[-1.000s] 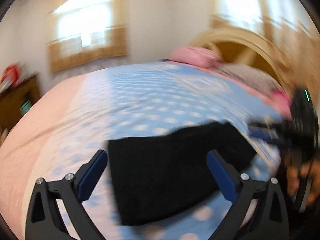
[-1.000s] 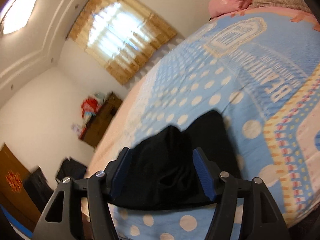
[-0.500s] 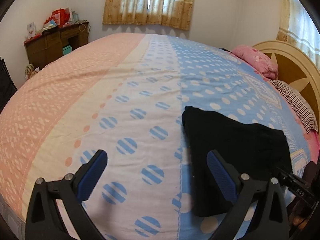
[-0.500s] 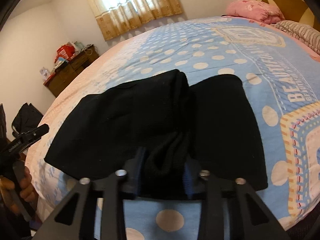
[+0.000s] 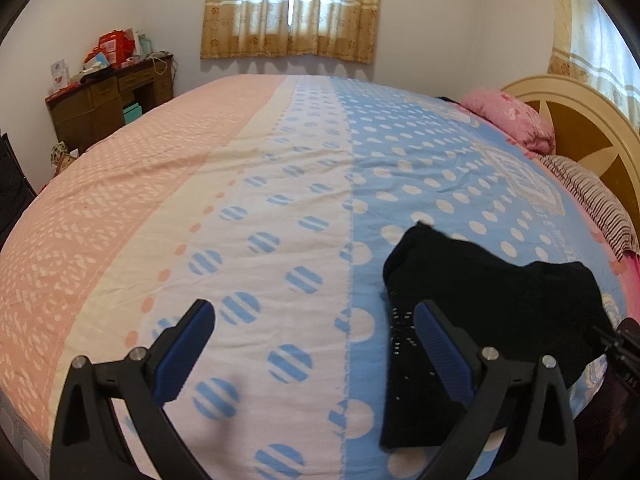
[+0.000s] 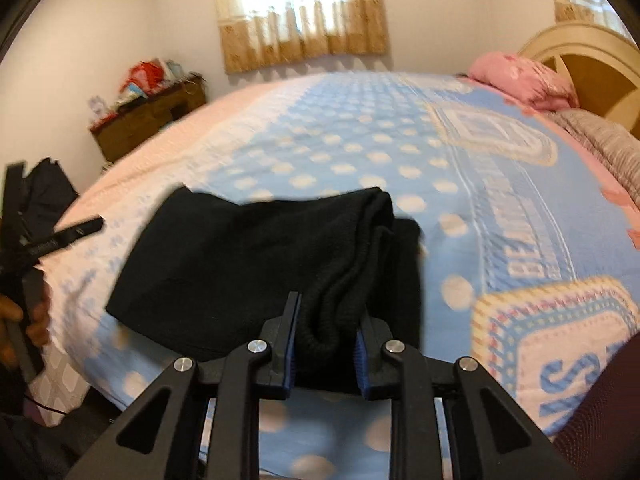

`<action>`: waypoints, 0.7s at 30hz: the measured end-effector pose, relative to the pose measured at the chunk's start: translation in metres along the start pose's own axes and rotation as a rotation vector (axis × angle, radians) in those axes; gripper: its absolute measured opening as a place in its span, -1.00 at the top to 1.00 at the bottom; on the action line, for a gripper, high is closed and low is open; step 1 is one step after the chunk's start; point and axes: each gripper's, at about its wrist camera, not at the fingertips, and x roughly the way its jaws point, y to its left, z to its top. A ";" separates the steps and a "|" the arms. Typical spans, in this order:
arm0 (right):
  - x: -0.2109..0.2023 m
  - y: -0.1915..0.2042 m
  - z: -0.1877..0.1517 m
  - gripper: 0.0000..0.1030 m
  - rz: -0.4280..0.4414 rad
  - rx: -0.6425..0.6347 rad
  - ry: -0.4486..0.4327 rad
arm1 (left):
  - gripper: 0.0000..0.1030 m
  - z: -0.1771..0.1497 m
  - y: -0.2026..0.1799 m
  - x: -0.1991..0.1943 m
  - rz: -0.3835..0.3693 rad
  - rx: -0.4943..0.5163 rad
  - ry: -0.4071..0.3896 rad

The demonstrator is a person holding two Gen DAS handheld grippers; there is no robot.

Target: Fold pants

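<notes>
Right tongs [image 6: 325,332] clamped on a thick bunched fold of the black pants [image 6: 248,268], jaws just closed further onto it, blue pads pressing the roll from both sides. Pants lie folded on the bed near its front edge, on the blue dotted part of the bedspread [image 6: 360,152]; one layer doubled over toward the tongs, a flat layer under it. Right-view picture is motion-blurred. Left tongs [image 5: 316,344] stand wide apart, nothing between the pads; they hover over the white striped-dot band of the bedspread, with the right finger [image 5: 440,352] in front of the left end of the pants [image 5: 492,292]; contact cannot be told. Writing: large blue letters on the cream panel [image 6: 560,360] at the bedspread's near right corner, only "S" sure; a blue band beside the dots reads "BE…", rest blurred. White lettering on the left tool's black arm [image 6: 64,236], seen at the left edge of the right view, too small to read. Beyond: pink pillow [image 5: 508,116] by the cream headboard [image 5: 580,120], striped pillow [image 5: 592,200], brown desk [image 5: 108,100] with red boxes, yellow curtain [image 5: 292,8].
</notes>
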 end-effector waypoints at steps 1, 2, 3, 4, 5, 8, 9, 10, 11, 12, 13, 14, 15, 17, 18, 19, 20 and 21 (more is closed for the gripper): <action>0.006 -0.005 -0.004 0.53 -0.018 0.004 0.018 | -0.98 -0.001 -0.004 0.001 0.001 0.006 0.003; 0.012 -0.009 -0.010 0.53 -0.036 0.010 0.044 | -0.98 -0.002 -0.009 0.003 0.001 0.015 0.007; 0.019 -0.014 -0.016 0.53 -0.037 0.022 0.065 | -0.98 -0.004 -0.015 0.007 0.004 0.028 0.017; 0.023 -0.016 -0.020 0.52 -0.031 0.036 0.067 | -0.98 -0.006 -0.020 0.010 0.006 0.041 0.029; 0.023 -0.019 -0.022 0.52 -0.020 0.057 0.048 | -0.98 -0.009 -0.024 0.013 0.010 0.052 0.040; 0.022 -0.024 -0.023 0.49 -0.002 0.100 0.028 | -0.98 -0.023 -0.038 0.025 0.046 0.098 0.069; 0.021 -0.026 -0.023 0.46 0.008 0.105 0.029 | -0.98 -0.029 -0.042 0.033 0.080 0.126 0.091; 0.020 -0.028 -0.023 0.42 0.022 0.111 0.031 | -0.98 -0.032 -0.043 0.038 0.095 0.136 0.110; 0.017 -0.032 -0.023 0.40 0.043 0.132 0.035 | -0.98 -0.036 -0.043 0.042 0.096 0.140 0.130; 0.012 -0.038 -0.022 0.36 0.058 0.165 0.031 | -1.00 -0.037 -0.040 0.041 0.085 0.120 0.119; 0.008 -0.040 -0.021 0.36 0.056 0.186 0.021 | -1.00 -0.036 -0.037 0.039 0.082 0.106 0.118; -0.002 -0.042 -0.019 0.36 0.035 0.206 -0.009 | -1.00 -0.034 -0.034 0.039 0.081 0.097 0.125; -0.012 -0.039 -0.015 0.36 -0.011 0.201 -0.050 | -1.00 -0.031 -0.030 0.038 0.094 0.087 0.124; -0.033 -0.029 -0.005 0.36 -0.068 0.151 -0.139 | -0.98 -0.028 -0.025 0.034 0.113 0.076 0.112; -0.038 -0.024 0.001 0.36 -0.044 0.137 -0.167 | -0.98 -0.027 -0.025 0.033 0.113 0.073 0.110; -0.040 -0.014 0.010 0.36 0.033 0.124 -0.191 | -0.98 -0.026 -0.025 0.031 0.108 0.069 0.111; -0.036 -0.005 0.019 0.36 0.103 0.111 -0.192 | -0.98 -0.026 -0.025 0.030 0.103 0.065 0.112; -0.030 0.005 0.027 0.36 0.170 0.091 -0.184 | -0.98 -0.025 -0.025 0.027 0.093 0.057 0.115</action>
